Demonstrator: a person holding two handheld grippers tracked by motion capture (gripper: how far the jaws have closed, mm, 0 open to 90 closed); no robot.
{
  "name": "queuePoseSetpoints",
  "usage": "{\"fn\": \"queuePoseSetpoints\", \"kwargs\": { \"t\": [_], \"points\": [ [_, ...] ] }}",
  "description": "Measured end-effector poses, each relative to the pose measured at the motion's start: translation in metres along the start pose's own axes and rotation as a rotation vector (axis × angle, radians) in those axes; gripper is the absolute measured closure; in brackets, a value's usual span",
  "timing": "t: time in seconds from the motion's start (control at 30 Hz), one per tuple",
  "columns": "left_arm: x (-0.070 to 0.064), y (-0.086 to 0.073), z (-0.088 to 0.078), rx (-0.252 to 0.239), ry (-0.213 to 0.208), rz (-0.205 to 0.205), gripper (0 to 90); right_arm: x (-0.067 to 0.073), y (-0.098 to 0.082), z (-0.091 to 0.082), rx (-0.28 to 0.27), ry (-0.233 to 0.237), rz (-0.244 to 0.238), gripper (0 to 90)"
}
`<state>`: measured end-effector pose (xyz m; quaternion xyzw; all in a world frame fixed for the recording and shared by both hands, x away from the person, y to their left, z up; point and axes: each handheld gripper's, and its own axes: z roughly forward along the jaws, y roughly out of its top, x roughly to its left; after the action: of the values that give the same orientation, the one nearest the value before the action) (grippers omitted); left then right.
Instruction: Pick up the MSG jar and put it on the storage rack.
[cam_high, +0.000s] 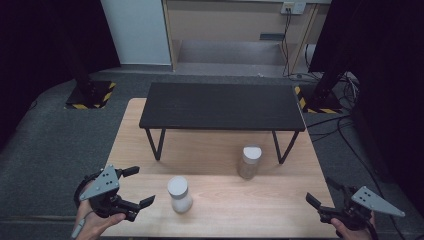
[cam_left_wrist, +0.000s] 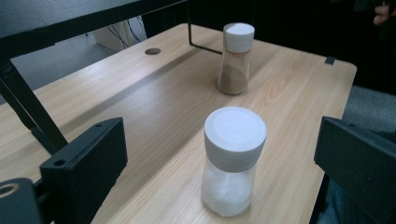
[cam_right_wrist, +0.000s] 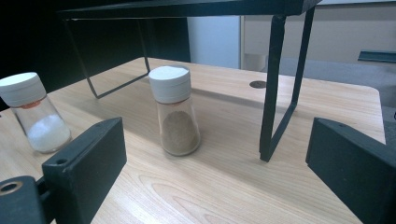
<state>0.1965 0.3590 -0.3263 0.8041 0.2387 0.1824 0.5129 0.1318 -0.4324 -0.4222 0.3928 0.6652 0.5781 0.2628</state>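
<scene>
Nearest to us, our left tongs hang at the near left corner of the wooden surface, jaws spread wide and holding nothing. Just to their right stands the salt shaker, upright, with a white cap and white grains inside; in the left gripper view it sits ahead of the two black jaws, framed between them but touched by neither. Our right tongs are at the near right corner, also spread and empty, well apart from both shakers.

Farther in, the pepper shaker stands upright with its white cap and brown powder, to the right of the salt and nearer the middle of the surface. In the right gripper view it lies ahead between the open jaws, clear of them, just beside the front right leg of the black shelf stand. That stand spans the far half of the surface. Beyond lie grey floor and cables.
</scene>
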Motion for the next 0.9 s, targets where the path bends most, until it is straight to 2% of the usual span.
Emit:
{"fn": "queuePoseSetpoints", "kwargs": {
  "t": [0.23, 0.63, 0.9],
  "points": [
    [0.01, 0.015, 0.001, 0.03, -0.031, 0.022, 1.3, 0.001, 0.0, -0.001, -0.002, -0.001, -0.004, 5.4],
    [0.021, 0.023, 0.004, 0.038, -0.064, 0.029, 1.3, 0.001, 0.0, -0.001, 0.002, -0.003, -0.001, 5.5],
    [0.026, 0.031, 0.016, 0.072, -0.096, 0.04, 1.3, 0.002, 0.0, -0.001, 0.002, -0.004, -0.001, 5.6]
  ]
}}
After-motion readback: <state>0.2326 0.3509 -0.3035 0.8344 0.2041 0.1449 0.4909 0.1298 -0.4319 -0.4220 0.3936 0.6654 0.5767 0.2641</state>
